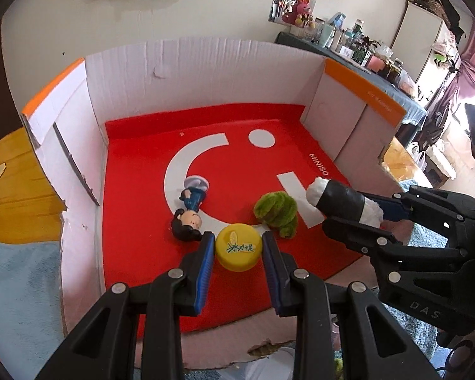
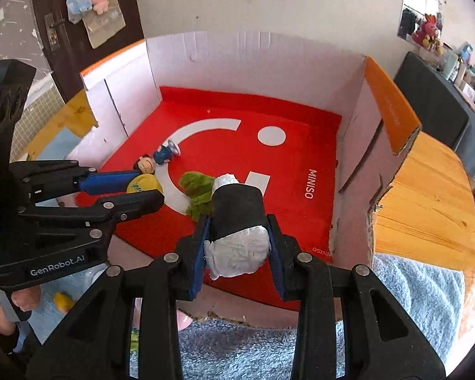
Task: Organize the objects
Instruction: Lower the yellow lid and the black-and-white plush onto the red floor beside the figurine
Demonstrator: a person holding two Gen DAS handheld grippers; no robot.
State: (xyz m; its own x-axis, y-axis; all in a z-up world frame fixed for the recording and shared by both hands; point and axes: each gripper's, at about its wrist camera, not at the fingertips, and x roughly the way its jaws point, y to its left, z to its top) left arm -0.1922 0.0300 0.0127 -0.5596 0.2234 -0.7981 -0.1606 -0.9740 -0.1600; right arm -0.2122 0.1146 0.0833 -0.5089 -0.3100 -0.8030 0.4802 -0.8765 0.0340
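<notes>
Yellow cap [image 1: 238,247] is clamped between left gripper [image 1: 237,247] jaws; black-wrapped roll [image 2: 237,218] is clamped between right gripper [image 2: 239,231] jaws, narrowly parted.

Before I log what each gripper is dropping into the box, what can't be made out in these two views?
- Yellow cap: left wrist view shows only its top; what lies beneath is hidden. In the right wrist view the left gripper's fingers cover most of it.
- Black-wrapped white bundle: contents hidden by its wrapping.
- Green plush: partly behind the bundle in the right wrist view.
- Cap print: too small to read.
</notes>
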